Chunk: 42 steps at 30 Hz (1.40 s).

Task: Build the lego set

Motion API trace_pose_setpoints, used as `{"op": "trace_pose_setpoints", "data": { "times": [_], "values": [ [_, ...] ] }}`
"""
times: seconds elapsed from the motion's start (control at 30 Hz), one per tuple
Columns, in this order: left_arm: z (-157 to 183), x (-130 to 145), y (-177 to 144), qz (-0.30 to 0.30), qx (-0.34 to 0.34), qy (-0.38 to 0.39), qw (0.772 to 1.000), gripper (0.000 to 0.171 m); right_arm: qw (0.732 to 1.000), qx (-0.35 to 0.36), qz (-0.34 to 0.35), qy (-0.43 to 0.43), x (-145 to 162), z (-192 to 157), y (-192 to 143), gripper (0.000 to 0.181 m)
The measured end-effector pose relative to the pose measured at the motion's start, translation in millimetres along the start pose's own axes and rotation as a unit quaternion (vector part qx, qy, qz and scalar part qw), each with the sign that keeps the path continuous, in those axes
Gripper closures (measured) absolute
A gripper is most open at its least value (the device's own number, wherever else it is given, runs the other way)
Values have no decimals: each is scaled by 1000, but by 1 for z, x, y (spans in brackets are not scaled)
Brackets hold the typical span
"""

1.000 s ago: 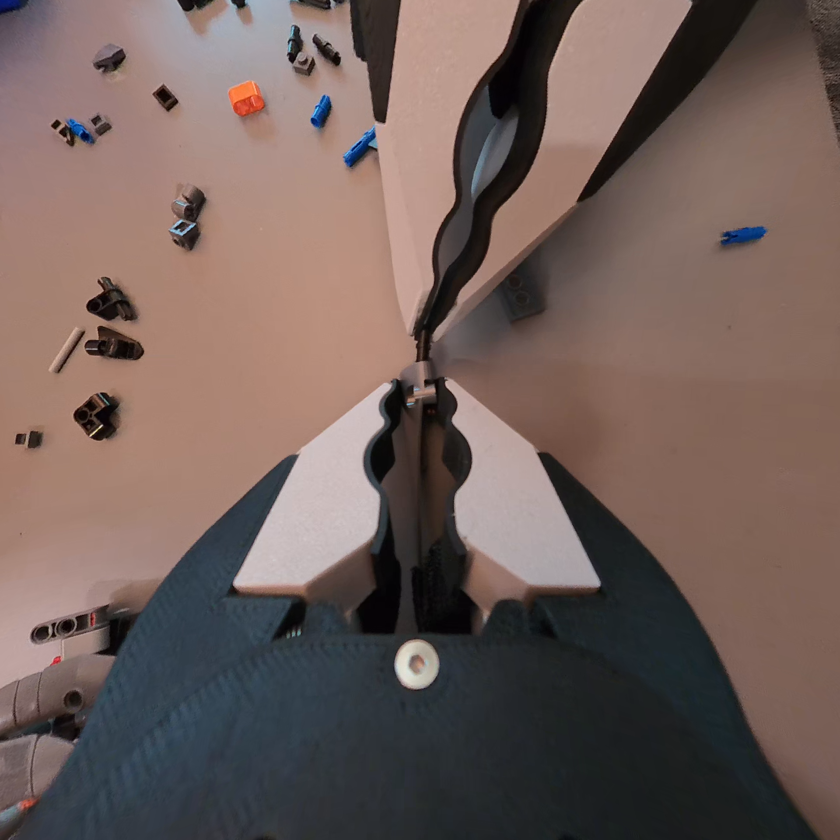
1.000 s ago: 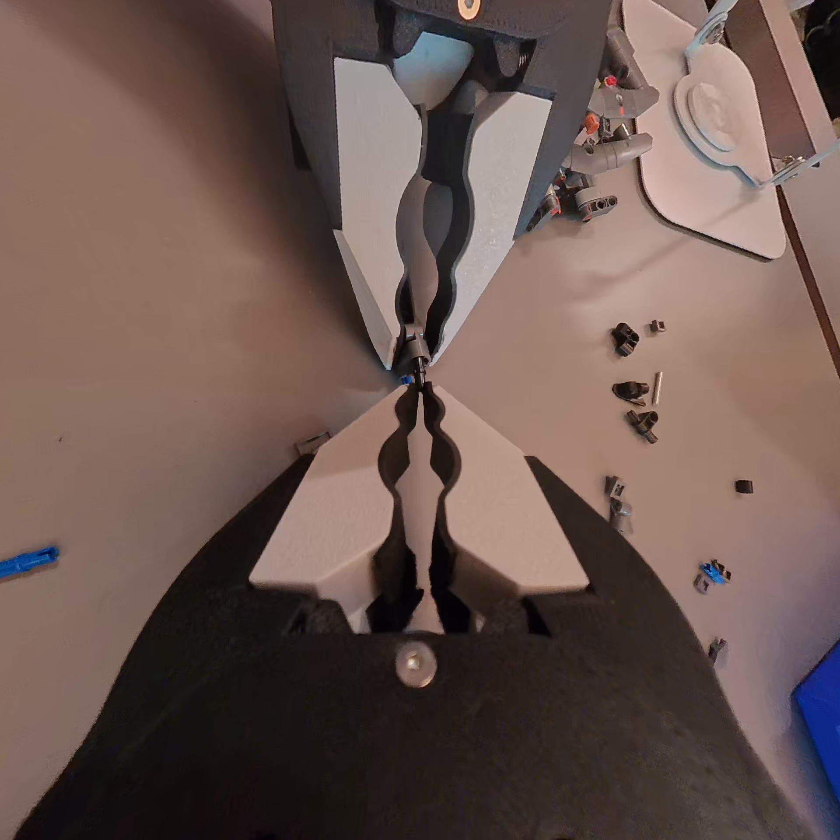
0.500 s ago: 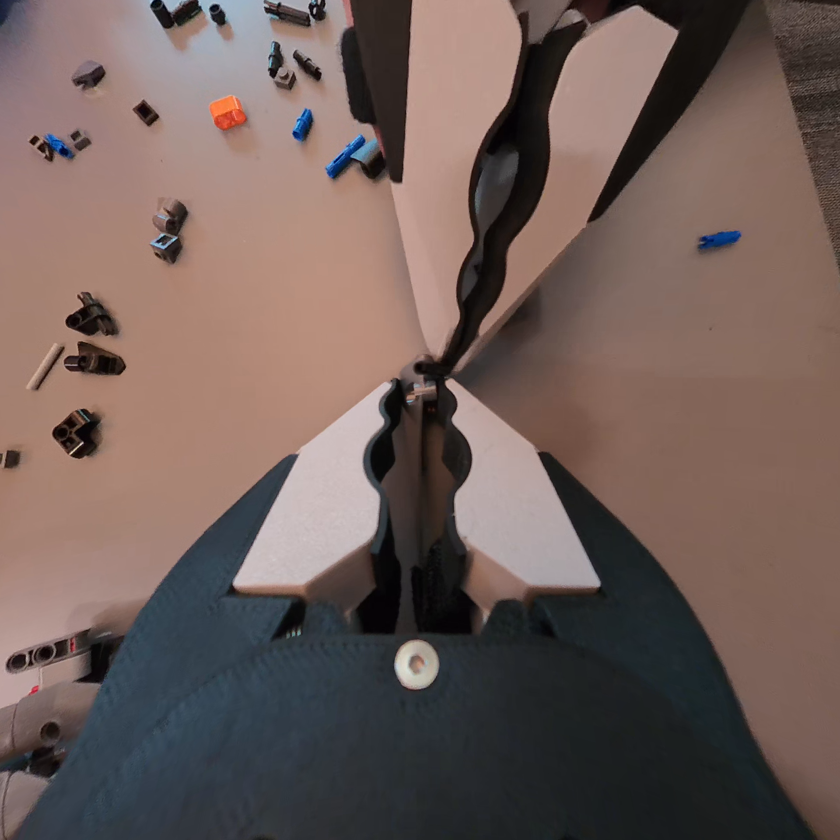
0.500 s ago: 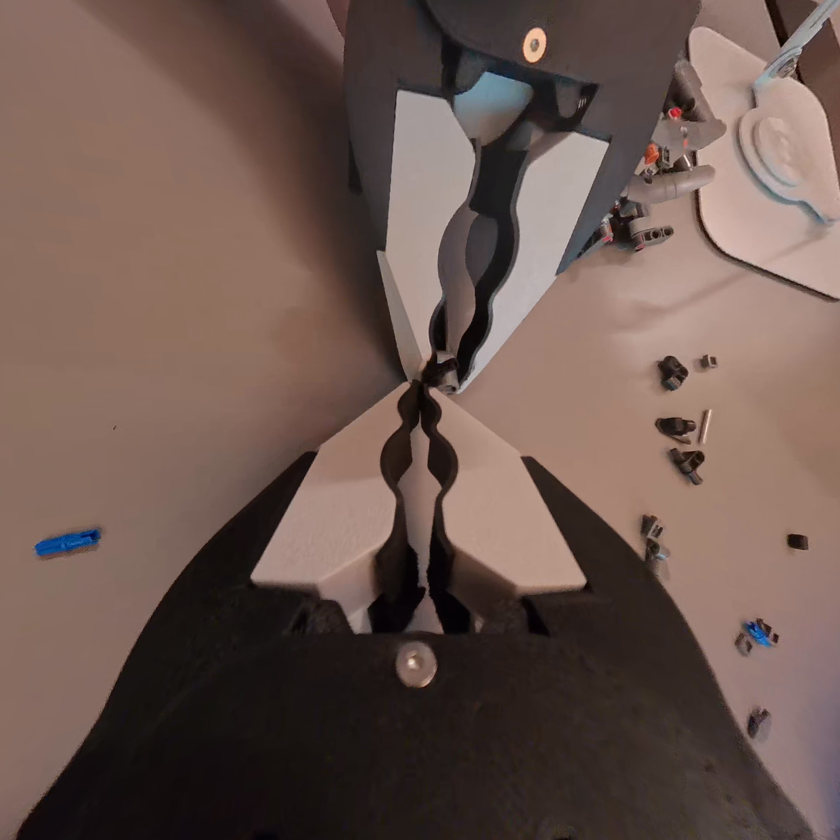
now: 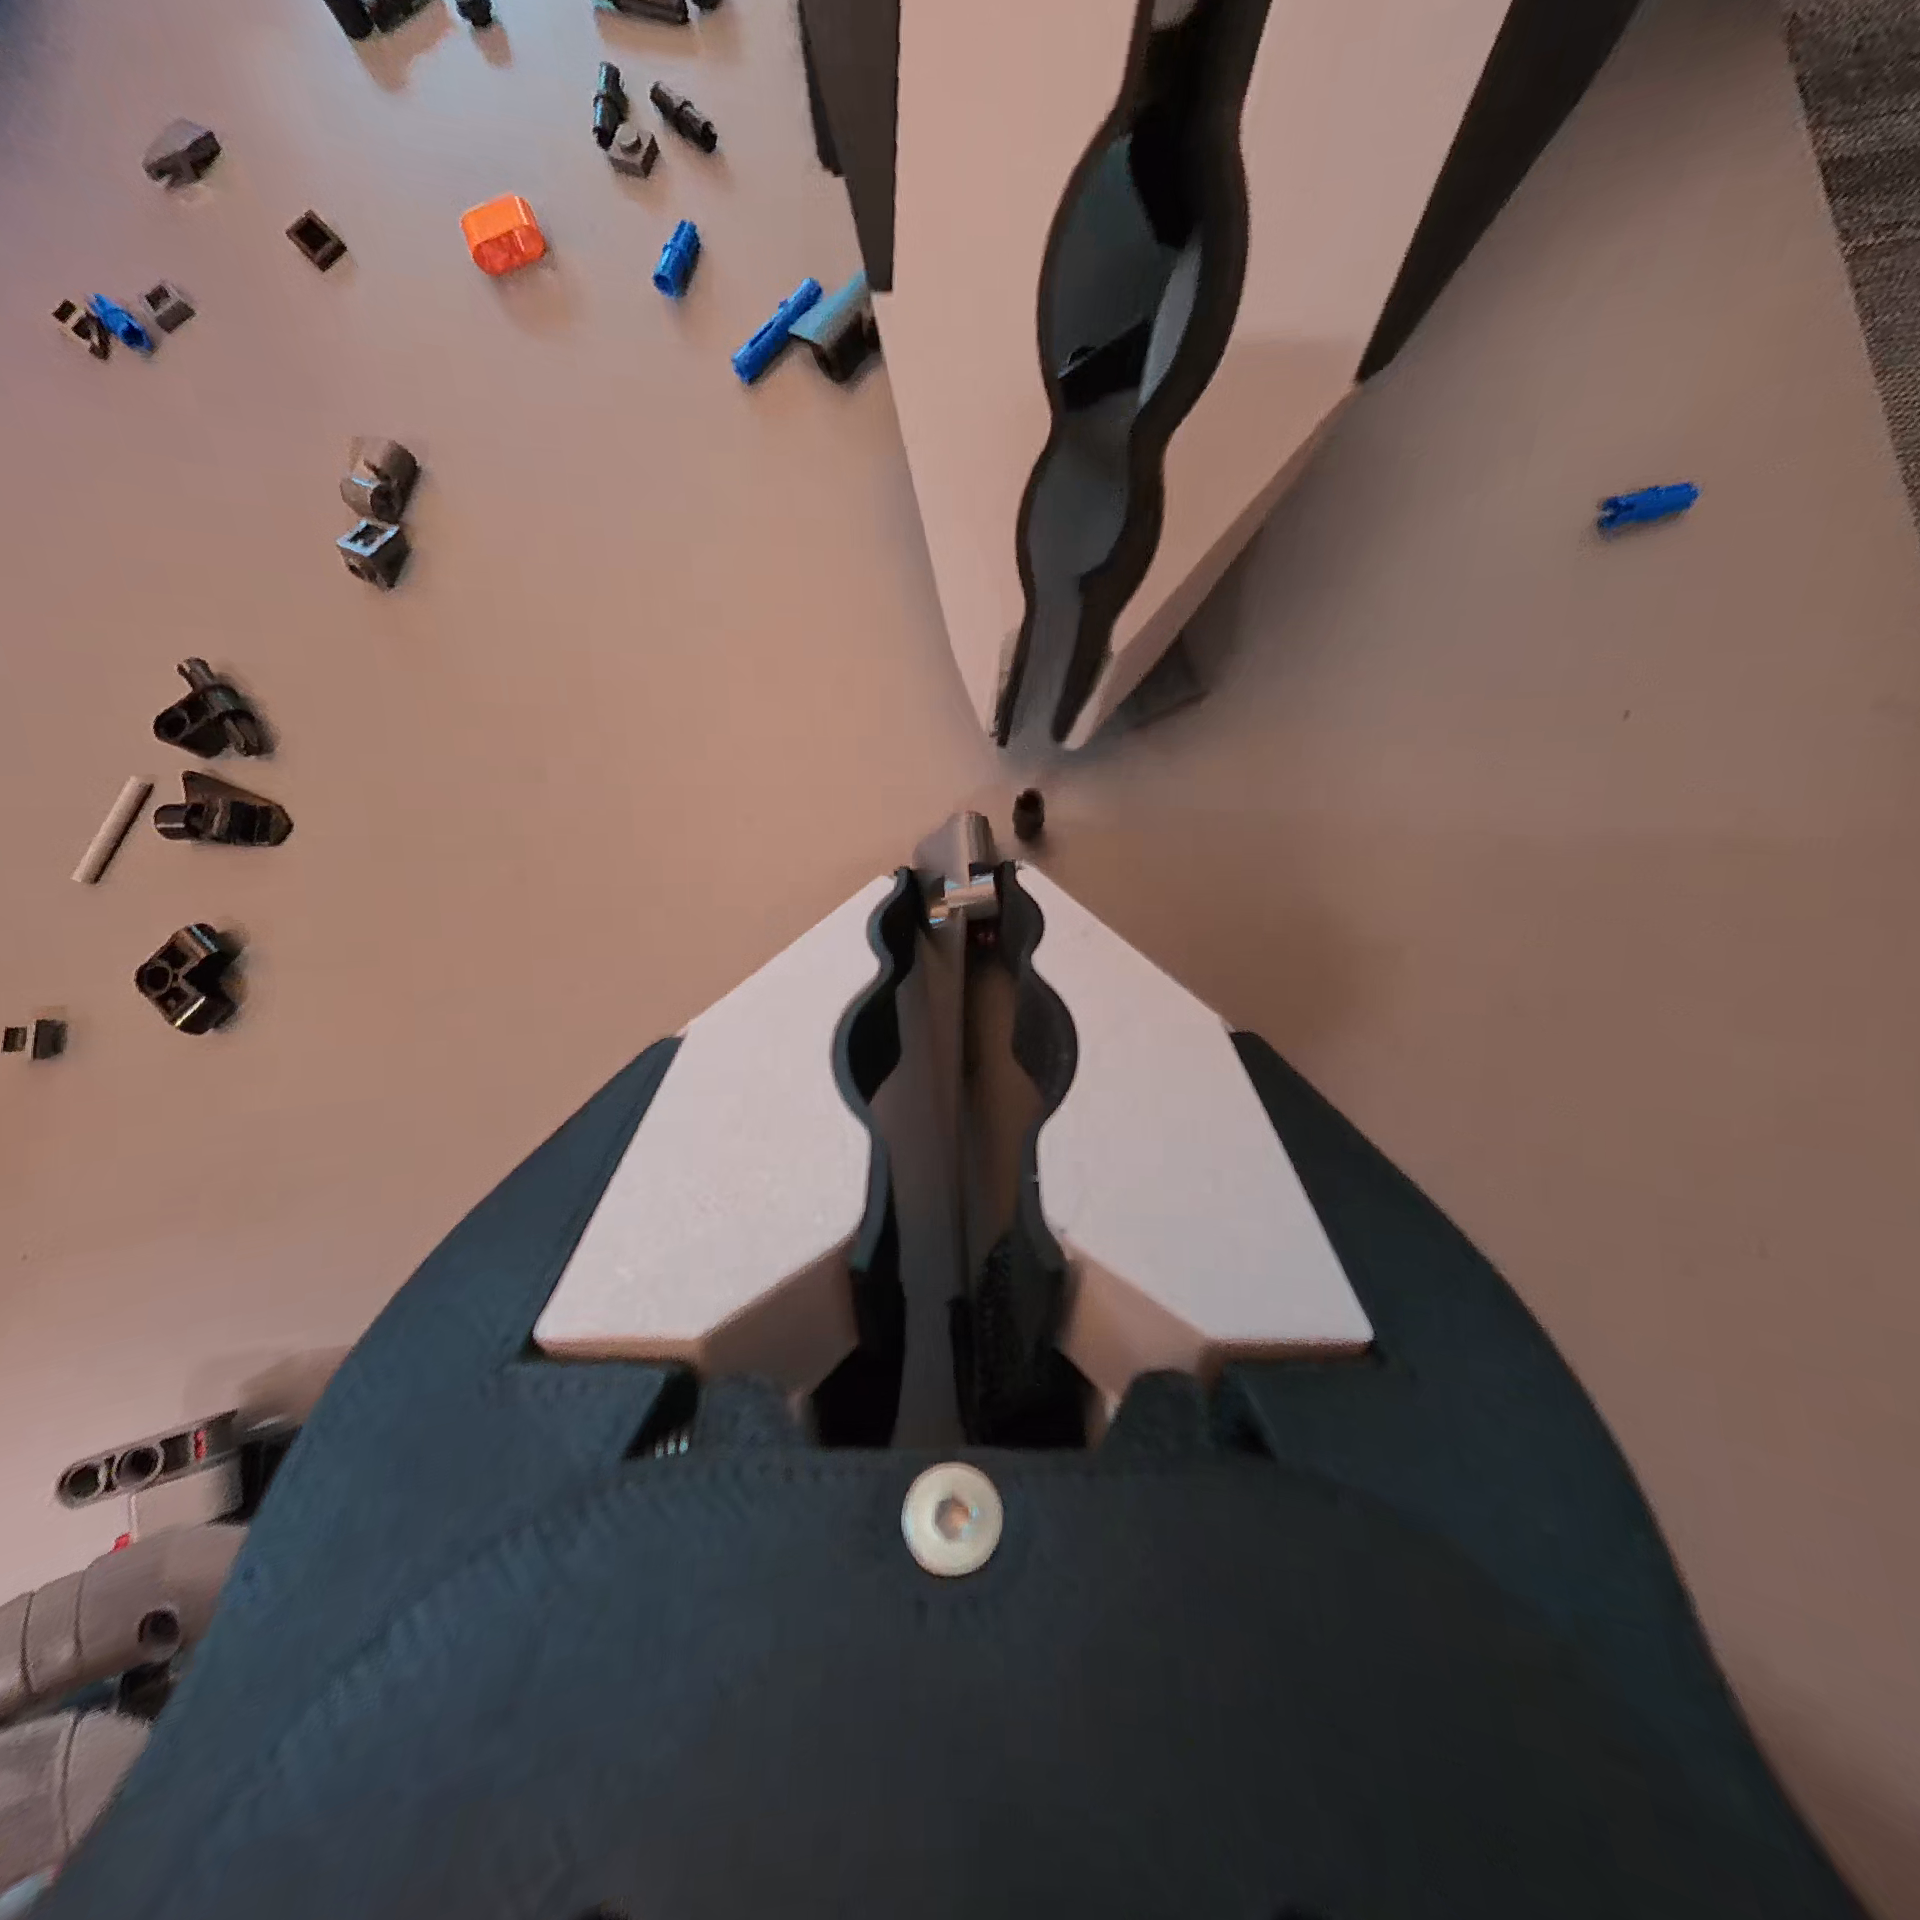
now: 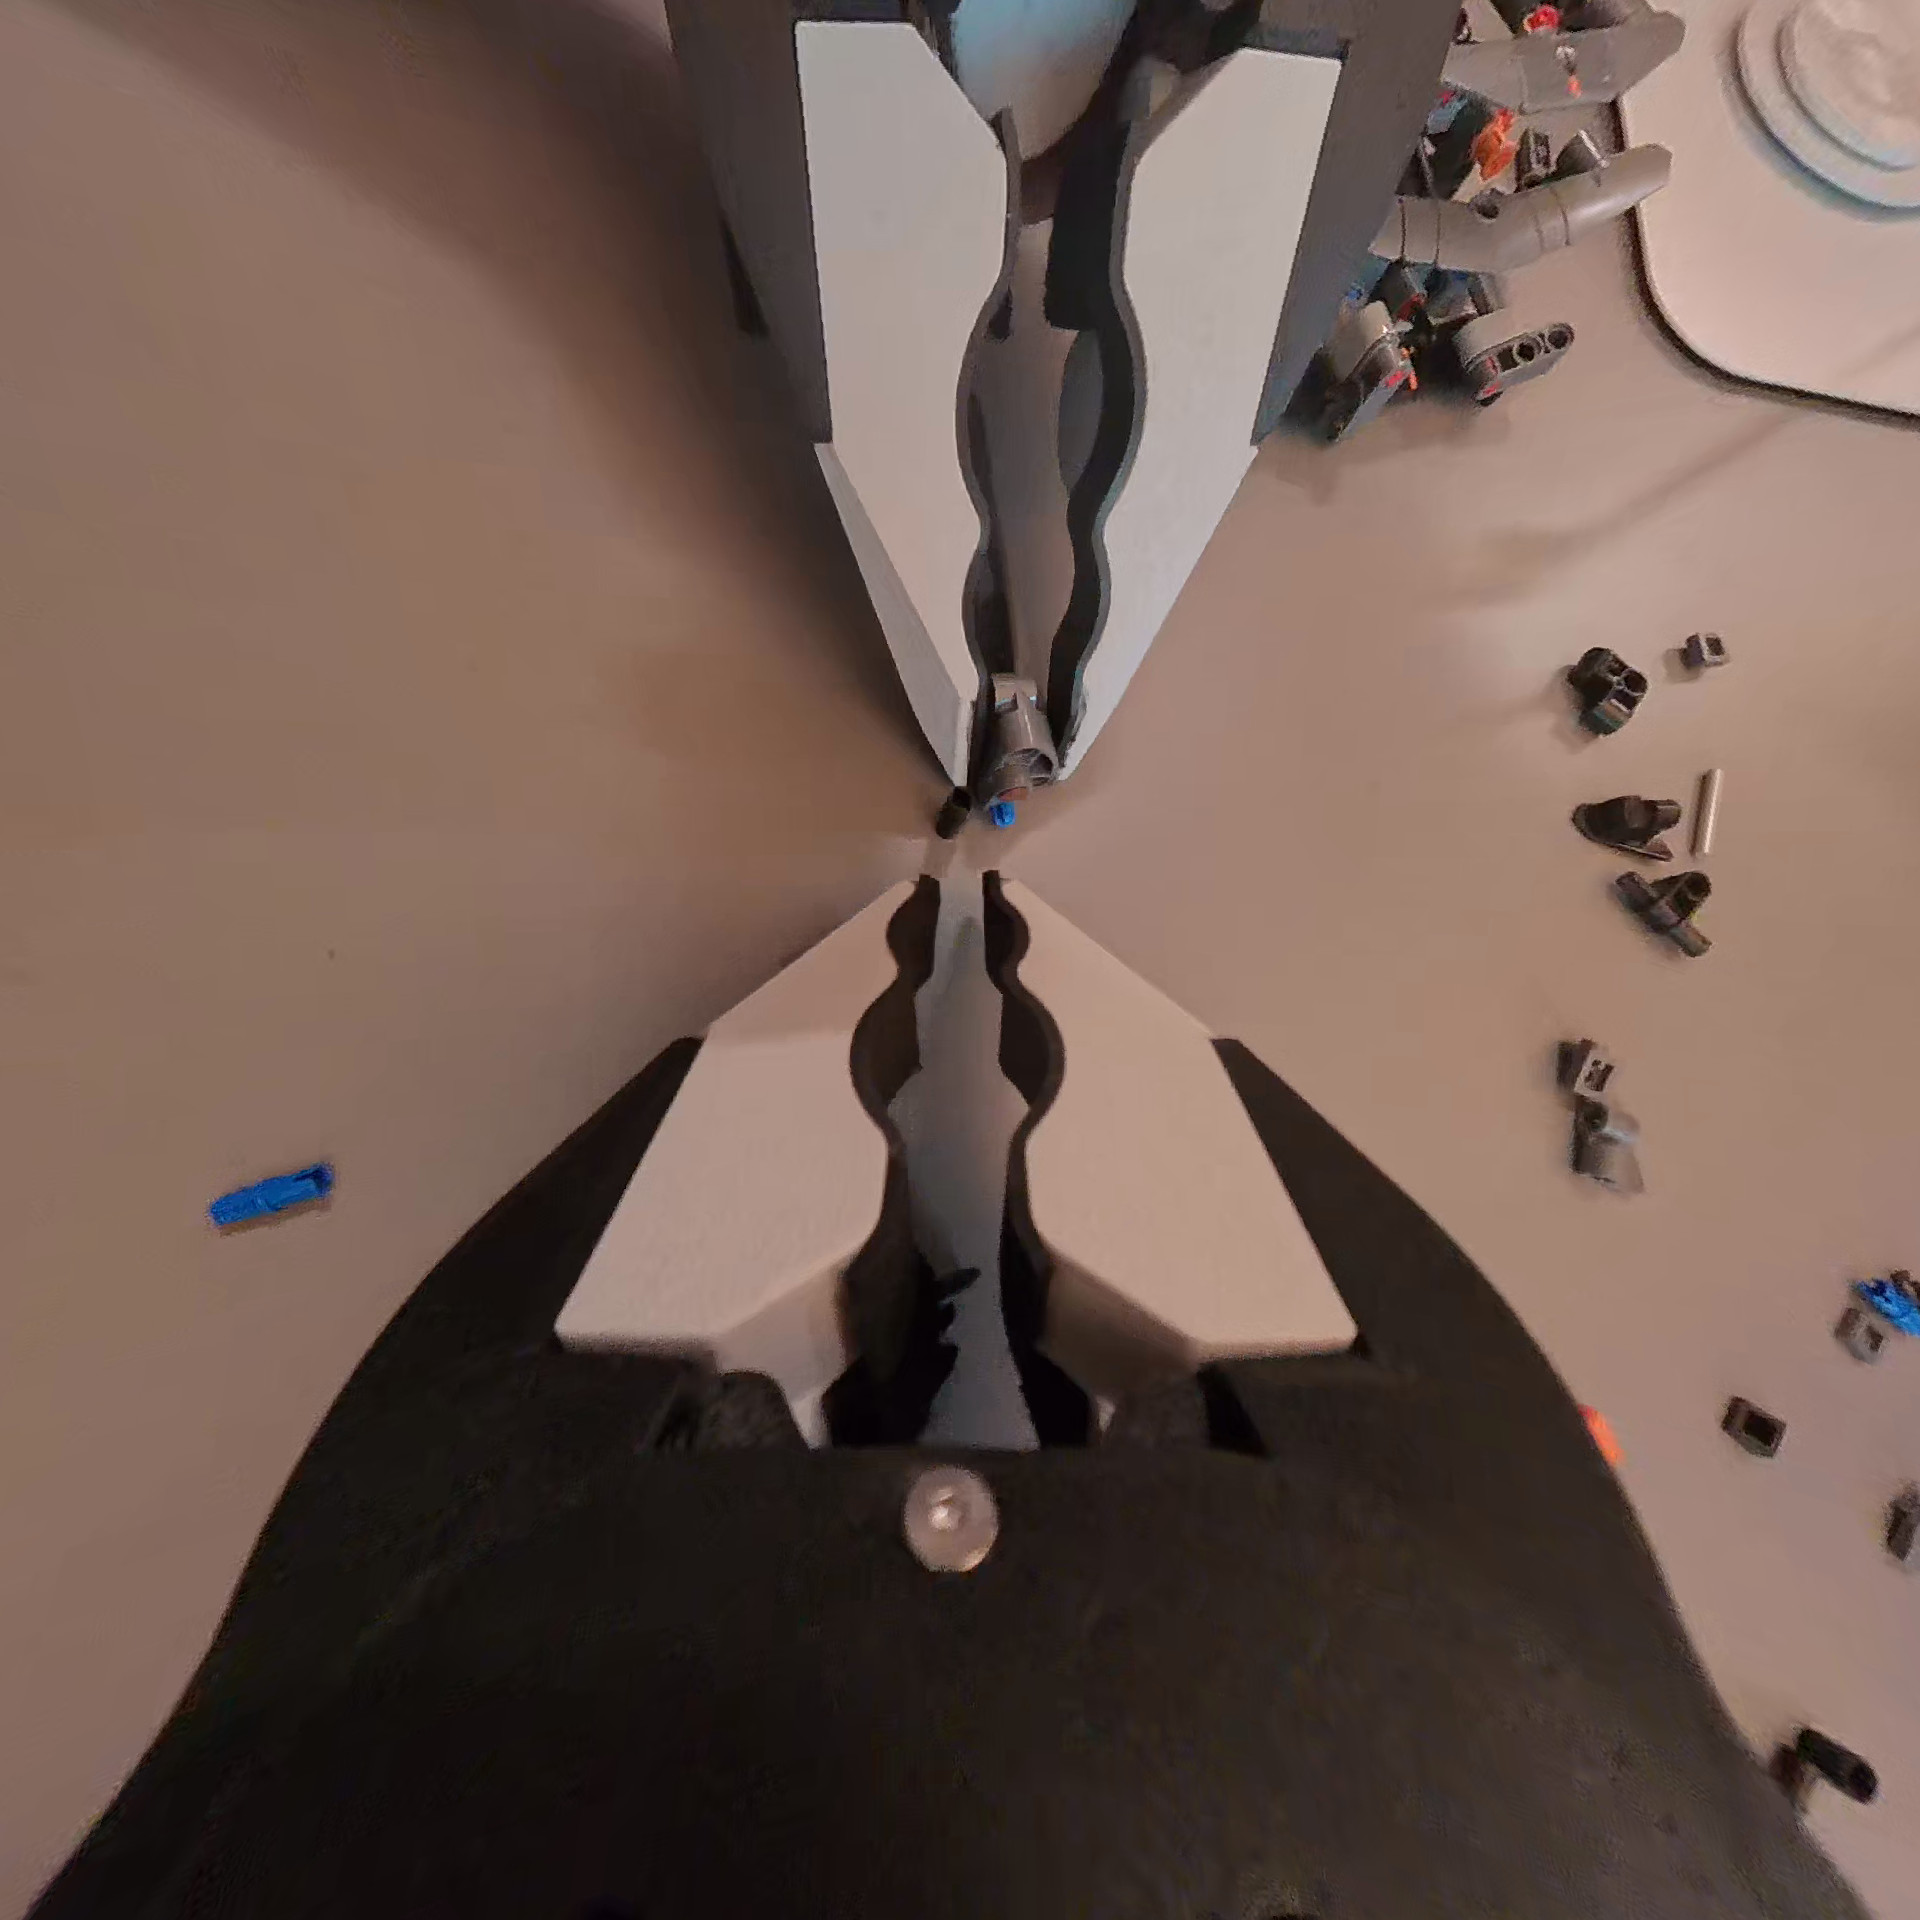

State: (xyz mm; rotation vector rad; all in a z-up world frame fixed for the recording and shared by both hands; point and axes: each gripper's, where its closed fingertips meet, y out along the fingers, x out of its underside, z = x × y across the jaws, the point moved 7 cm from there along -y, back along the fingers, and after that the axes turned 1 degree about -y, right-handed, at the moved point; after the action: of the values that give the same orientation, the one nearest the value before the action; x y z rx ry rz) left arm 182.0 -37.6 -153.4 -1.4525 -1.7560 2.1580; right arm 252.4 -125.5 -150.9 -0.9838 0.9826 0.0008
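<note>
My left gripper [image 5: 961, 883] is shut on a small grey connector piece [image 5: 961, 850]. It also shows at the top of the right wrist view [image 6: 1013, 774], holding the grey connector [image 6: 1018, 732], with a blue bit [image 6: 1001, 814] just under it. My right gripper [image 6: 961, 883] has its jaws slightly apart and holds nothing. It comes in from the top of the left wrist view [image 5: 1039, 727]. A small black pin [image 5: 1029, 814] sits loose between the two sets of tips, free of both, and also shows in the right wrist view [image 6: 953, 814].
Loose pieces lie on the table's left: an orange piece [image 5: 504, 237], blue pins [image 5: 774, 332], black connectors [image 5: 213, 717]. One blue pin [image 5: 1647, 509] lies alone on the right. A partly built grey model [image 6: 1507, 229] stands beside a white pad [image 6: 1766, 343]. Left and right tips are no more than a few centimetres apart. My right gripper's tips are some 12 centimeters from the blue pin [image 5: 1647, 509]. Look for it in the right wrist view [image 6: 268, 1181] too.
My right gripper held the black pin against the grey connector. It has now let go and drawn back a little. The pin sits loose between the tips.
</note>
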Motion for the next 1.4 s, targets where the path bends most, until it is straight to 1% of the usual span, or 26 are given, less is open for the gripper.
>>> {"op": "trace_pose_setpoints", "data": {
  "times": [0.07, 0.2, 0.33, 0.4, 0.47, 0.57, 0.67, 0.77, 0.9, 0.97, 1.13, 1.4],
  "values": [
    [-2, 2, -3, -11, -9, 2, 1000, 157, 1000, -7, 0, 11, -2, -1, 2, 169],
    [-1, 4, -5, -18, -10, 0, 1000, 157, 1000, -8, -1, 23, -10, 0, 6, 165],
    [-1, 4, -5, -19, -11, 0, 1000, 157, 1000, -9, -8, 25, -14, 4, 8, 171],
    [-1, 4, -5, -17, -11, -1, 1000, 158, 999, -21, -10, 29, -14, 4, 10, 172],
    [-1, 4, -5, -16, -10, -1, 1000, 158, 999, -26, -8, 29, -14, 3, 12, 178],
    [-1, 5, -5, -15, -9, -3, 1000, 158, 999, -27, -5, 33, -15, 4, 13, 179],
    [-2, 4, -4, -9, -13, -7, 1000, 158, 996, -29, 34, 73, -20, 8, 7, 179],
    [-3, -3, -7, 31, -9, -23, 999, 158, 987, -23, 96, 127, -24, 17, -3, 180],
    [-7, -17, -22, 113, -7, -54, 992, 158, 960, -20, 208, 187, -30, 26, -23, 180],
    [-9, -22, -29, 148, -8, -68, 987, 158, 947, -20, 246, 204, -32, 29, -29, 180],
    [-8, -32, -43, 217, 3, -84, 972, 158, 927, -20, 305, 216, -37, 32, -43, 180],
    [-3, -40, -54, 264, 21, -86, 961, 158, 909, -33, 351, 221, -43, 31, -52, 180]
  ]
}}
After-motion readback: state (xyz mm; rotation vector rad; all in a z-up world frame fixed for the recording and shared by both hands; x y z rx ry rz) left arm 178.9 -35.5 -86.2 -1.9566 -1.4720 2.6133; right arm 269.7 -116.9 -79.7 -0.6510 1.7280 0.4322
